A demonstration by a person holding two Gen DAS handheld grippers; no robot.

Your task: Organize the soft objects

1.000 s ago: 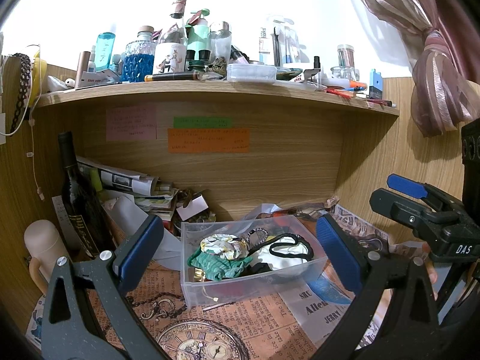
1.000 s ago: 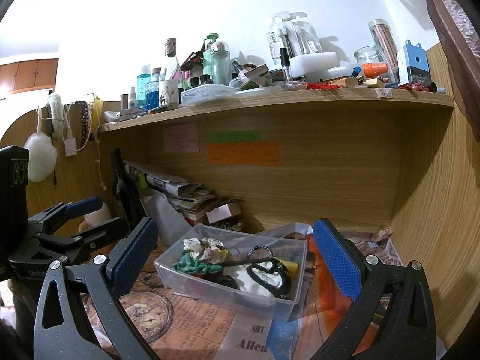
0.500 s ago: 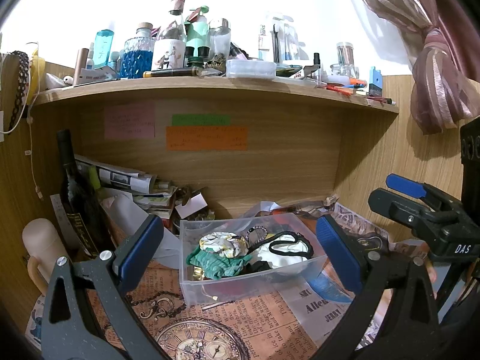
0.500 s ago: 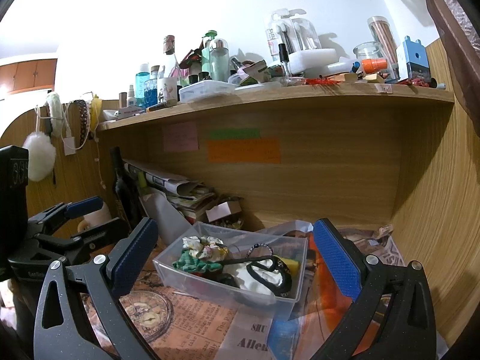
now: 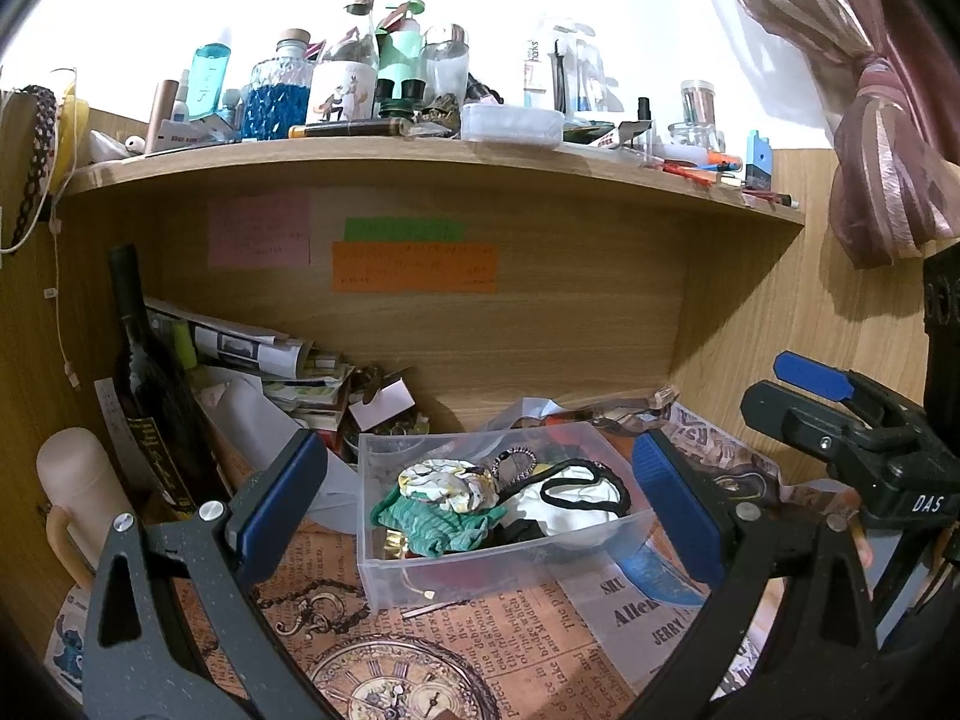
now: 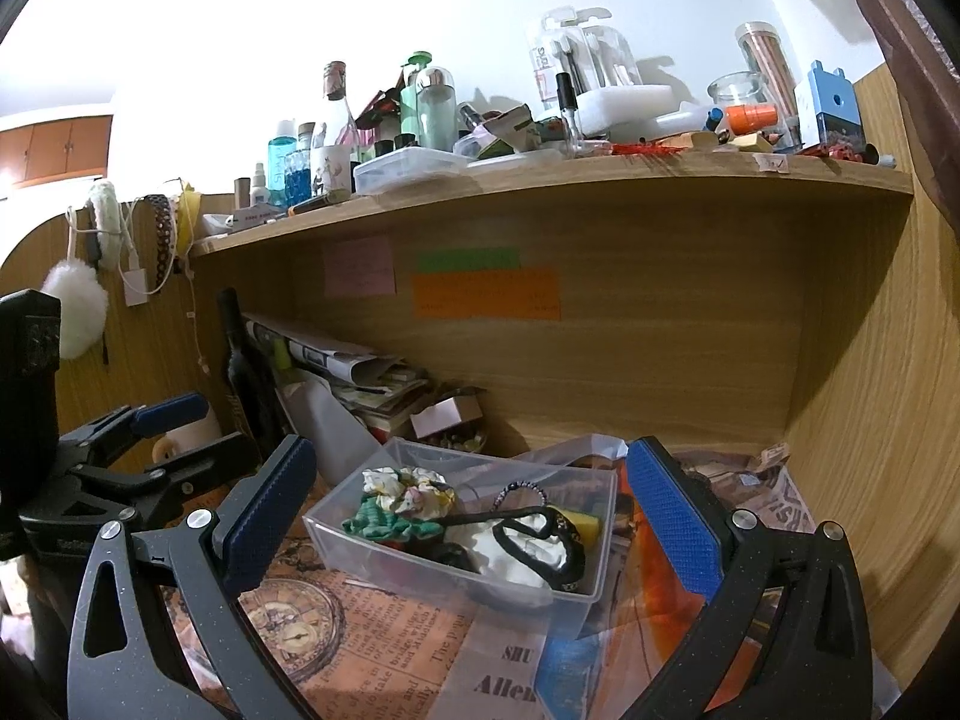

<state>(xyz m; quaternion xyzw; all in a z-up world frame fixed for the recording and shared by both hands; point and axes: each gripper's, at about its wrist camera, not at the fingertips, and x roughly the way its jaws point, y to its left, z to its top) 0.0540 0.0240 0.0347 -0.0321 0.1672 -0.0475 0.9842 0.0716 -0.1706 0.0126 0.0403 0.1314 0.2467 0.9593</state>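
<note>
We see the clear plastic bin point(image 5: 504, 546) on the newspaper-covered desk point(image 5: 480, 630) near the back wall, holding a green cloth point(image 5: 432, 519), a white cloth point(image 5: 570, 507) and a floral scrunchie point(image 5: 447, 480). Our left gripper point(image 5: 480, 504) and right gripper point(image 6: 468, 516) hover released, empty, before it.

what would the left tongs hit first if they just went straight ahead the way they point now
Most likely the clear plastic bin: it sits between the open left tongs, and its near wall comes first, with the green scrunchie and other soft pieces behind it. Depth is hard to judge through the fisheye.
</note>
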